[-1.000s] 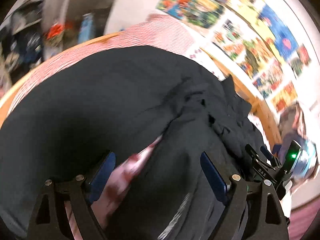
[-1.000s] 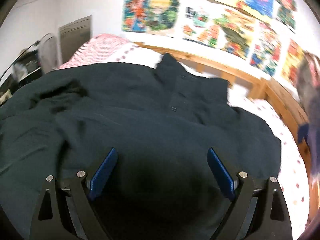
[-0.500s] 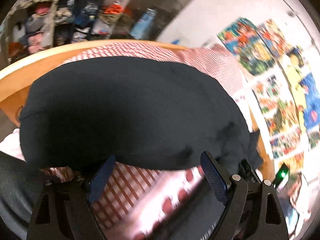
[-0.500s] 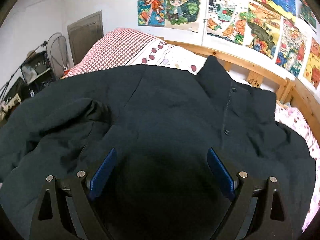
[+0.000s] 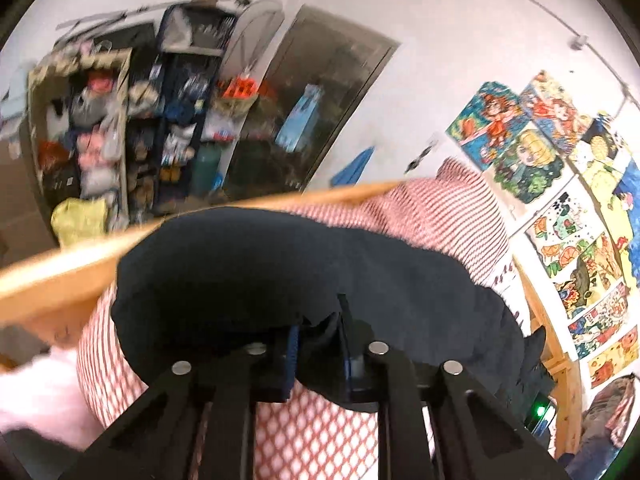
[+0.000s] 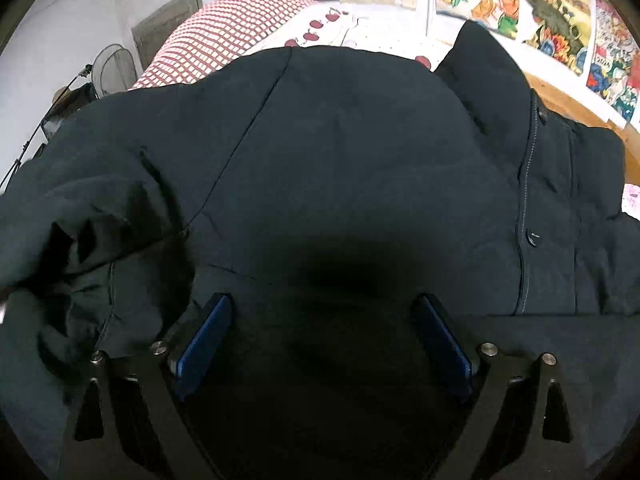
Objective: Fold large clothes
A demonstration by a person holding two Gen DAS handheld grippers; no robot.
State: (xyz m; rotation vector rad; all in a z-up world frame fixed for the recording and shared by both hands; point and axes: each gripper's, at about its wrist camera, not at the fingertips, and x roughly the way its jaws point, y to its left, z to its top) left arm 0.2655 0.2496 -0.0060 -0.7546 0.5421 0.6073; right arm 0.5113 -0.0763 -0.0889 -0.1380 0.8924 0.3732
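A large dark padded jacket (image 6: 340,152) lies spread over the bed, its collar (image 6: 484,64) and buttoned front at the right. My right gripper (image 6: 324,320) hovers open just above the jacket's middle, blue pads wide apart, nothing between them. In the left wrist view my left gripper (image 5: 318,344) is shut on a fold of the jacket's (image 5: 260,272) edge, which bulges up in front of the fingers and hides their tips.
The bed has a red-checked cover (image 5: 320,424) and a wooden frame (image 5: 60,280). A red-checked pillow (image 6: 224,32) lies at the head. Posters (image 5: 560,184) line the wall. Cluttered shelves (image 5: 120,128) and a door stand beyond the bed's edge.
My left gripper has swung toward the jacket's edge and shut on a fold of it. The right gripper has come lower and closer to the jacket, still open.
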